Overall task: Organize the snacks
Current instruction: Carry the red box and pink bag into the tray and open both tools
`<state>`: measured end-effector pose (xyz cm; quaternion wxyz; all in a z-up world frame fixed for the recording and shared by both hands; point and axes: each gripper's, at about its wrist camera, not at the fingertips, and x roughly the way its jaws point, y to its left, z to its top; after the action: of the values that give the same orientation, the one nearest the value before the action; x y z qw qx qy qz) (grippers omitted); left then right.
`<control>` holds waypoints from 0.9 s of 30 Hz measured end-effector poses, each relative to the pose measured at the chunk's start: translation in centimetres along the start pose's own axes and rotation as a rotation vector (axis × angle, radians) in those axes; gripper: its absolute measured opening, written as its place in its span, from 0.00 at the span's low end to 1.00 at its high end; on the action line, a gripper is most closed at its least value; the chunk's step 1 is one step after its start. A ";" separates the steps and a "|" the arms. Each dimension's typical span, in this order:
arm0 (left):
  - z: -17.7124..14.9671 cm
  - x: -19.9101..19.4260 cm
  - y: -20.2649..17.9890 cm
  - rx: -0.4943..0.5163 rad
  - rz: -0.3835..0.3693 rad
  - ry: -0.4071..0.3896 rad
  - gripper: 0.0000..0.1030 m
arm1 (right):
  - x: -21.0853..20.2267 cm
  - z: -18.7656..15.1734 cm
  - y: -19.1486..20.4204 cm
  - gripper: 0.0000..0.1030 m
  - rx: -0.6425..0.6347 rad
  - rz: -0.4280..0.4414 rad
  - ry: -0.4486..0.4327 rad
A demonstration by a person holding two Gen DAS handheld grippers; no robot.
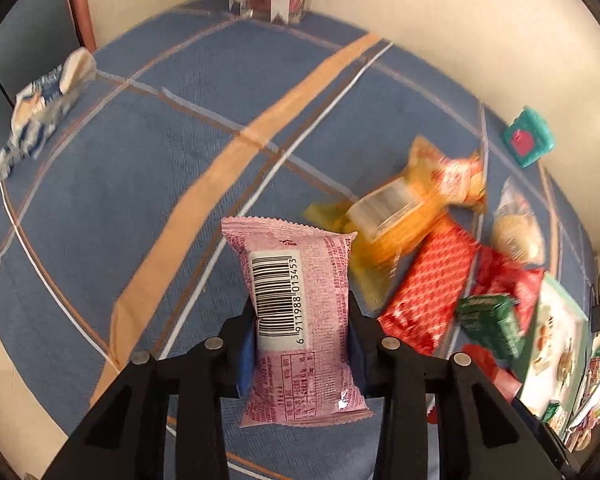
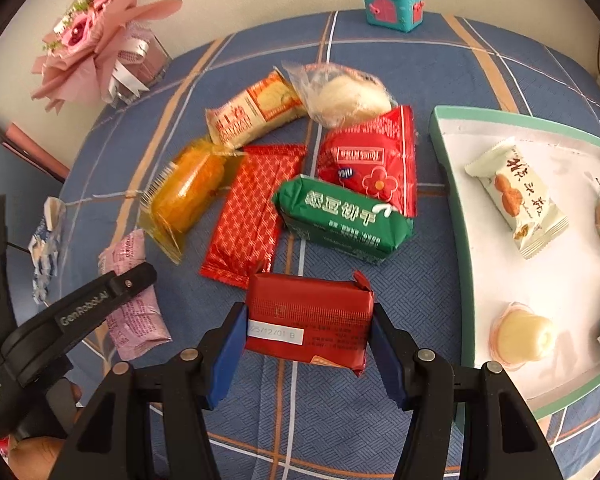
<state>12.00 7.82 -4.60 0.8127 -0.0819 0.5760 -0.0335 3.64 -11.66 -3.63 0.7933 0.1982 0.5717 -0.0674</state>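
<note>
The shallow white tray with a mint-green rim [image 2: 448, 184] holds five wrapped snacks (two cut off). Left hand-held gripper [image 1: 302, 316] clamps a pink foil packet [image 1: 300, 320]; right hand-held gripper [image 2: 306, 328] clamps a dark-red wrapped block [image 2: 308, 316] above the tabletop [image 2: 380, 400].

Snack pile [image 2: 300, 168] sat mid-table [image 2: 380, 40], tray [image 2: 452, 208] to its right with 5 snacks in it. Bouquet [image 2: 96, 40] stood back-left, small box [image 2: 392, 4] at back edge, 1 packet [image 2: 46, 240] alone far left.

The yellow packet [image 1: 396, 216] is motion-blurred; the tray [image 2: 446, 184] runs off frame.
</note>
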 end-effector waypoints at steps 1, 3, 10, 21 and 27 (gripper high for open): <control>0.0 -0.5 -0.2 0.002 -0.003 -0.018 0.38 | -0.2 0.1 0.0 0.61 0.002 0.003 -0.005; -0.1 -1.7 -0.6 0.006 -0.006 -0.051 0.38 | -0.8 0.2 -0.2 0.61 0.006 0.010 -0.016; -0.6 -3.4 -2.8 0.057 -0.021 -0.102 0.38 | -3.3 0.6 -1.6 0.61 0.026 0.028 -0.061; -3.4 -3.9 -11.2 0.217 -0.050 -0.113 0.38 | -6.3 1.7 -8.4 0.61 0.163 -0.007 -0.120; -5.4 -4.4 -15.9 0.319 -0.064 -0.122 0.38 | -7.8 1.8 -13.6 0.61 0.264 -0.045 -0.154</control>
<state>6.07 -7.63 0.52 0.8472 0.0280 0.5102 -0.1453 -1.91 -25.68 0.87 0.8001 0.2823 0.4997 -0.1745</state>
